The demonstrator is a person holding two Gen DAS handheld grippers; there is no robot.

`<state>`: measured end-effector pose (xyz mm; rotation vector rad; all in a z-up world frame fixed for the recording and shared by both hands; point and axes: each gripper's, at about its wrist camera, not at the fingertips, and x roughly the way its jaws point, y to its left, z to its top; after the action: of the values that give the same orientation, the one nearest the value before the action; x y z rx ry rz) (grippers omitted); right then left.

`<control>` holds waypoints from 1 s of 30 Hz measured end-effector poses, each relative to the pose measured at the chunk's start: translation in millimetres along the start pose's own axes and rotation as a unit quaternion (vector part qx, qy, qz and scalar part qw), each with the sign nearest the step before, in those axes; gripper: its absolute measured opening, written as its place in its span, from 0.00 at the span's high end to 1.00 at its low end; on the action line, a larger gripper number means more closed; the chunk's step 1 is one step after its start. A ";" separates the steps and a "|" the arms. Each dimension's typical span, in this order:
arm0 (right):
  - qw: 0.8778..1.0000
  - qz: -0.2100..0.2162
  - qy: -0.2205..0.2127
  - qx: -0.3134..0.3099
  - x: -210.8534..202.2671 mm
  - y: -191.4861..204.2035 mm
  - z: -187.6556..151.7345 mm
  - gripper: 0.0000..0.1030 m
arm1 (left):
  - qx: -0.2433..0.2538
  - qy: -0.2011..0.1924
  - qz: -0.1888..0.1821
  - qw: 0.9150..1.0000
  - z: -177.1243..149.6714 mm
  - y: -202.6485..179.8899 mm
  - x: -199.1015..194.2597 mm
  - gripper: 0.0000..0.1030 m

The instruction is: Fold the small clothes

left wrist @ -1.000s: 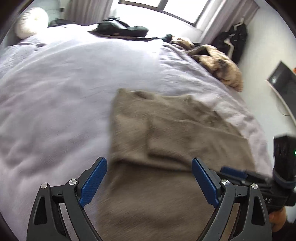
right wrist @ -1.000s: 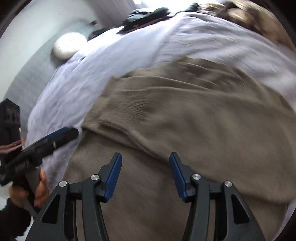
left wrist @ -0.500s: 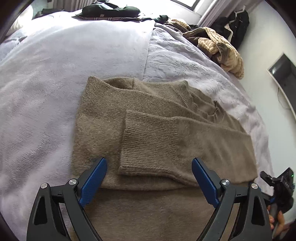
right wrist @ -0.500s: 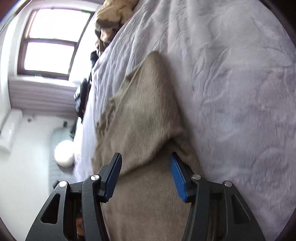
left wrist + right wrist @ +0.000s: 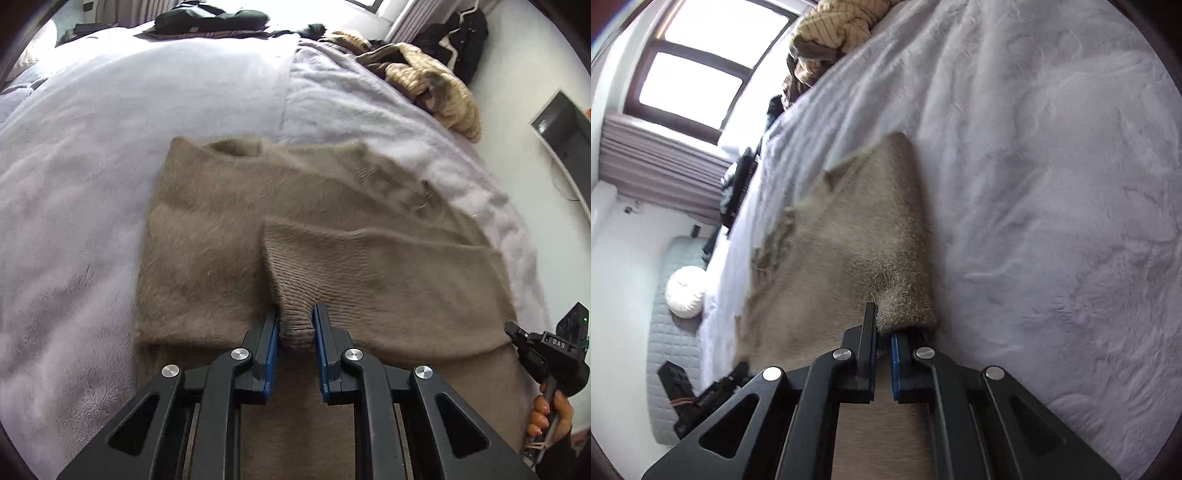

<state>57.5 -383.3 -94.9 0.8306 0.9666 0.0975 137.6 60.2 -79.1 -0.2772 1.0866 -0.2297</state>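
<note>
A taupe knit sweater (image 5: 229, 221) lies flat on the lilac bed, one sleeve folded across its body. My left gripper (image 5: 294, 325) is shut on the ribbed cuff (image 5: 293, 325) of that sleeve. In the right wrist view the sweater (image 5: 857, 236) runs away from me; my right gripper (image 5: 882, 332) is shut on its folded right edge (image 5: 905, 310) low on the bed. The right gripper also shows in the left wrist view (image 5: 546, 347) at the sweater's right side, held by a hand.
The lilac blanket (image 5: 92, 147) covers the bed. A striped tan garment (image 5: 436, 81) and dark clothes (image 5: 210, 20) lie at the far side. A white round cushion (image 5: 685, 291) and a window (image 5: 698, 62) show in the right wrist view.
Both grippers were open half a second ago and are now shut. The left closed on the sleeve cuff; the right closed on the sweater's folded edge.
</note>
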 end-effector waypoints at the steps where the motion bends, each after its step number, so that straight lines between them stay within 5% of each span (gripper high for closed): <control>1: 1.000 0.008 -0.002 0.005 -0.2 -3.0 -1.3 0.94 | -0.005 -0.002 -0.004 1.000 -0.7 3.6 -0.8 0.81; 6: 1.000 0.002 0.007 -0.007 -8.4 0.2 -4.5 0.90 | 0.018 -0.031 0.074 0.997 5.2 13.4 -18.0 0.81; 12: 0.997 -0.022 -0.036 -0.067 -48.1 13.8 -10.7 0.66 | 0.025 -0.038 0.082 0.996 9.8 19.6 -34.8 0.81; 17: 0.997 -0.028 -0.057 -0.050 -57.1 11.5 15.7 0.66 | 0.063 -0.053 0.067 0.994 15.7 -7.9 -34.0 0.81; 23: 0.999 -0.030 0.008 -0.028 -1.9 6.8 44.5 0.66 | 0.085 -0.025 0.075 0.993 23.1 -33.8 0.3 0.81; 24: 0.999 -0.023 0.020 -0.017 6.9 4.8 45.6 0.73 | 0.085 -0.019 0.079 0.993 23.4 -33.8 4.7 0.81; 25: 1.000 -0.010 0.025 -0.010 9.6 4.8 45.8 0.90 | 0.086 -0.019 0.080 0.993 23.2 -34.6 6.1 0.81; 30: 0.995 -0.065 0.006 -0.070 4.3 18.1 42.6 0.89 | 0.104 -0.019 0.080 0.991 21.6 -31.2 13.8 0.81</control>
<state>97.5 -393.7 -73.4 0.6371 1.0113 0.0571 161.6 28.8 -70.9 -0.0080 1.0325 -0.1916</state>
